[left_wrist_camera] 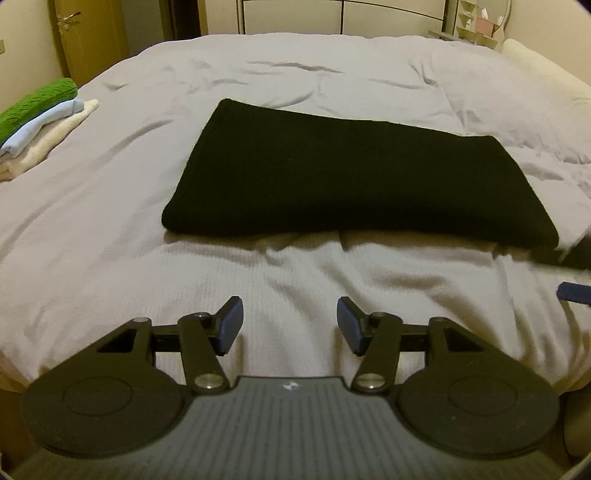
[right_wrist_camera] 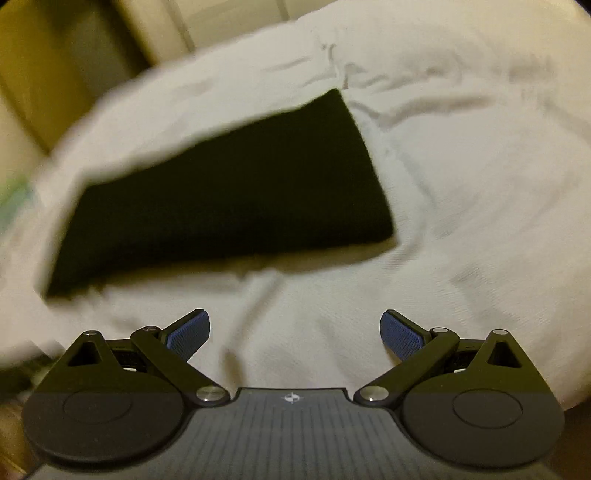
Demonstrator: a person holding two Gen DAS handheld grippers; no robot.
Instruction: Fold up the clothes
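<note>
A black garment [left_wrist_camera: 343,173] lies folded into a flat rectangle on the white bed cover [left_wrist_camera: 110,229]. It also shows in the right wrist view [right_wrist_camera: 229,199], blurred. My left gripper [left_wrist_camera: 290,325] is open and empty, hovering over the cover just short of the garment's near edge. My right gripper [right_wrist_camera: 295,338] is open wide and empty, also short of the garment, which lies ahead and to its left. A blue fingertip of the right gripper [left_wrist_camera: 574,291] shows at the right edge of the left wrist view.
A stack of folded clothes [left_wrist_camera: 40,125], green on light blue on cream, sits at the bed's left edge. A wooden door [left_wrist_camera: 88,37] stands behind it. A headboard [left_wrist_camera: 343,14] and a shelf [left_wrist_camera: 476,22] lie at the far side.
</note>
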